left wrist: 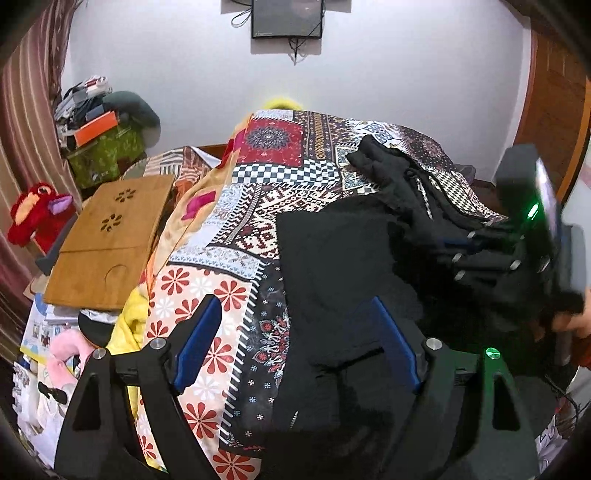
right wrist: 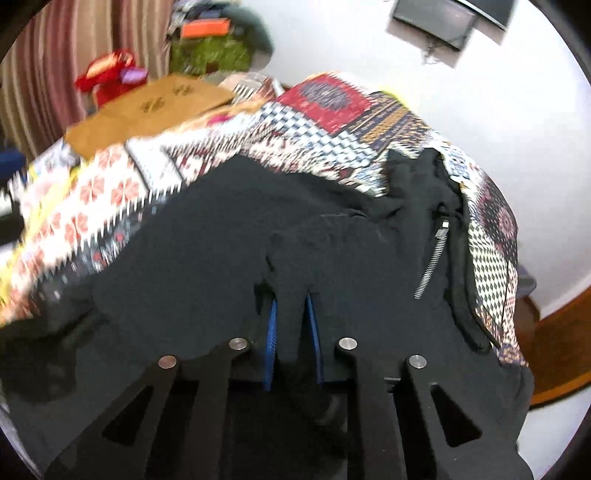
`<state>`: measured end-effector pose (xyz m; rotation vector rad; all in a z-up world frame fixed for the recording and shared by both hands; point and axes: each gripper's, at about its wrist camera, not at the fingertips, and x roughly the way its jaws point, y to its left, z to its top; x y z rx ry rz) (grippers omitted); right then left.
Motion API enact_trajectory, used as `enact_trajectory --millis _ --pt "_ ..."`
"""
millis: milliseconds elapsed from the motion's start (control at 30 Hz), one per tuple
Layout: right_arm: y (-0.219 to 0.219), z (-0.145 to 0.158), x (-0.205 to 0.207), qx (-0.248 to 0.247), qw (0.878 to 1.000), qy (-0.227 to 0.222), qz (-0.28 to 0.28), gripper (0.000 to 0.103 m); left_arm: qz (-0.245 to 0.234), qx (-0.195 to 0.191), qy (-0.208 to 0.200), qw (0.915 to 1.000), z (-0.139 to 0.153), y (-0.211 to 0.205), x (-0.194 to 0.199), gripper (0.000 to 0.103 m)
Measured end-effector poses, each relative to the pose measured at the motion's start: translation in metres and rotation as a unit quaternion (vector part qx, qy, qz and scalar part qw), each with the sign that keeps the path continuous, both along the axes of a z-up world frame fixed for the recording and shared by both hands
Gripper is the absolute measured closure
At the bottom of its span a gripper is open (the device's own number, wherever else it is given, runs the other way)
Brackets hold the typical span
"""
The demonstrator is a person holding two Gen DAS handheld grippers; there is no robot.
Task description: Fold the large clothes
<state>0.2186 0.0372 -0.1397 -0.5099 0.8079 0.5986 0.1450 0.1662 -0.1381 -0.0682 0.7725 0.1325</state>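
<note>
A large black zip-up garment [left wrist: 332, 266] lies spread on a patchwork bedspread [left wrist: 280, 173], its silver zipper [left wrist: 424, 199] toward the far right. My left gripper [left wrist: 295, 332] hovers open over the garment's near left edge. Its blue pads [left wrist: 199, 343] stand wide apart and press on nothing. In the right wrist view a raised fold of the black garment [right wrist: 207, 236] is pinched between the blue pads of my right gripper [right wrist: 291, 325], which is shut on it. The zipper [right wrist: 432, 258] runs to the right of that fold. The right gripper [left wrist: 517, 251] also shows at the right edge of the left wrist view.
A wooden lap table [left wrist: 107, 240] rests on the bed's left side, with a red plush toy [left wrist: 37, 218] and a green bag under piled items [left wrist: 107, 151] beyond it. A striped curtain [left wrist: 26, 110] hangs at left. A screen [left wrist: 286, 18] hangs on the wall, with a wooden door [left wrist: 554, 110] at right.
</note>
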Motion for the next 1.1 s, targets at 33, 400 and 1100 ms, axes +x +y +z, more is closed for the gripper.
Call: enact_trajectory --millis 33,400,1100 --pt "-0.008 0.009 0.001 0.013 1.000 -0.004 -0.009 0.091 -0.004 0.002 0.000 1.0000 0.001 -0.003 0.002 0.019" --pt "-0.102 0.070 0.018 0.101 0.989 -0.042 -0.100 0.092 -0.019 -0.019 0.009 0.9996 0.005 -0.024 0.028 0.019" --pt "-0.222 0.001 0.035 0.123 0.962 0.091 -0.226 0.093 -0.037 -0.021 0.065 0.9970 -0.031 -0.056 0.045 0.019"
